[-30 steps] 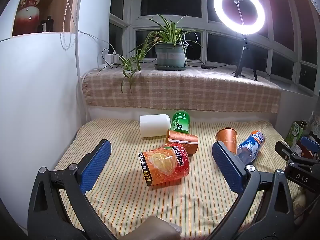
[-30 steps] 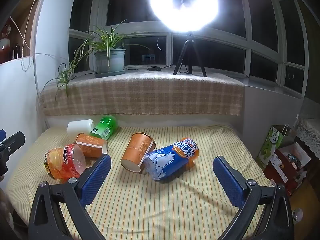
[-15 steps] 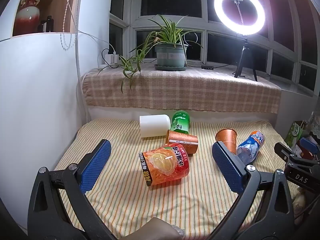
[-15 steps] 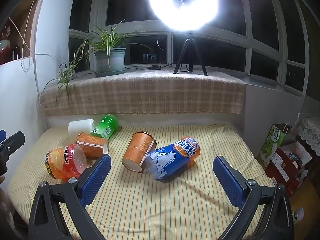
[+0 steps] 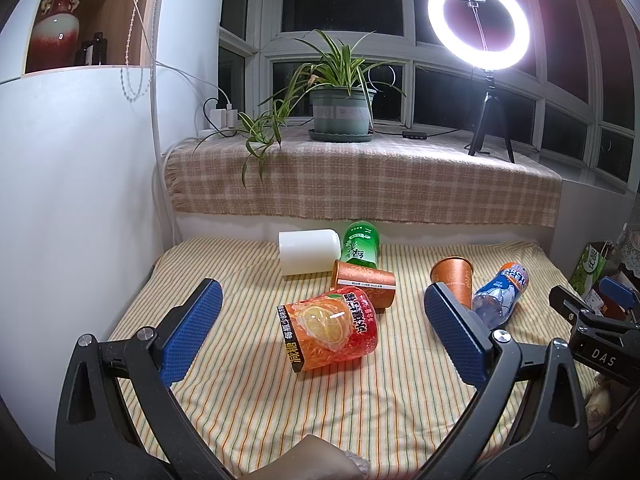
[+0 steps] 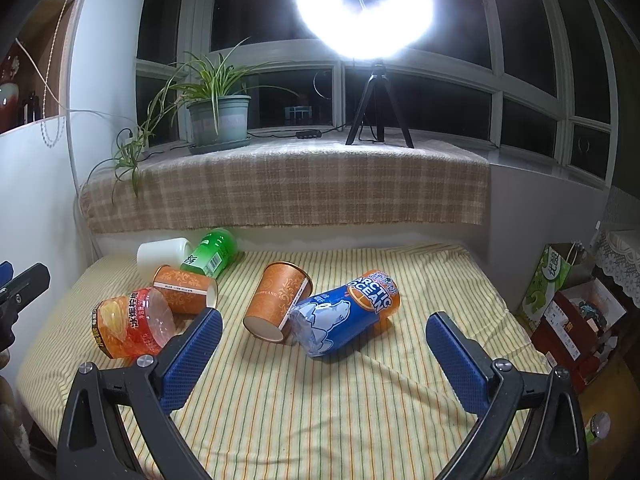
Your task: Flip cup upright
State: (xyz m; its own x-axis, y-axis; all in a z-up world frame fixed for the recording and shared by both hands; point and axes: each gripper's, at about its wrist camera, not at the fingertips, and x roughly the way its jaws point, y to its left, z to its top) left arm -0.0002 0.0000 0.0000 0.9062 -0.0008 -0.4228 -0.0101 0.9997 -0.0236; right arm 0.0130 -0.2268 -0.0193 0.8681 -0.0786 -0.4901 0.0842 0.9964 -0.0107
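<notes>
Several cups lie on their sides on a striped cloth [image 5: 360, 408]. An orange-print clear cup [image 5: 328, 330] lies in front of my open, empty left gripper [image 5: 324, 340]. Behind it lie a brown paper cup [image 5: 366, 282], a white cup [image 5: 308, 254] and a green cup [image 5: 360, 244]. A second brown cup [image 6: 278, 304] and a blue "Arctic Ocean" cup [image 6: 348, 316] lie together ahead of my open, empty right gripper [image 6: 324, 360]. The orange-print cup also shows in the right wrist view [image 6: 132, 322].
A plaid-covered sill [image 6: 280, 184] runs behind the cloth with a potted plant [image 5: 340, 108] and a ring light on a tripod [image 5: 480, 36]. A white wall [image 5: 76, 200] stands left. Boxes and bags [image 6: 576, 312] sit past the cloth's right edge.
Almost nothing differs. The right wrist view has shifted very slightly; the cups lie where they were and both grippers stay open.
</notes>
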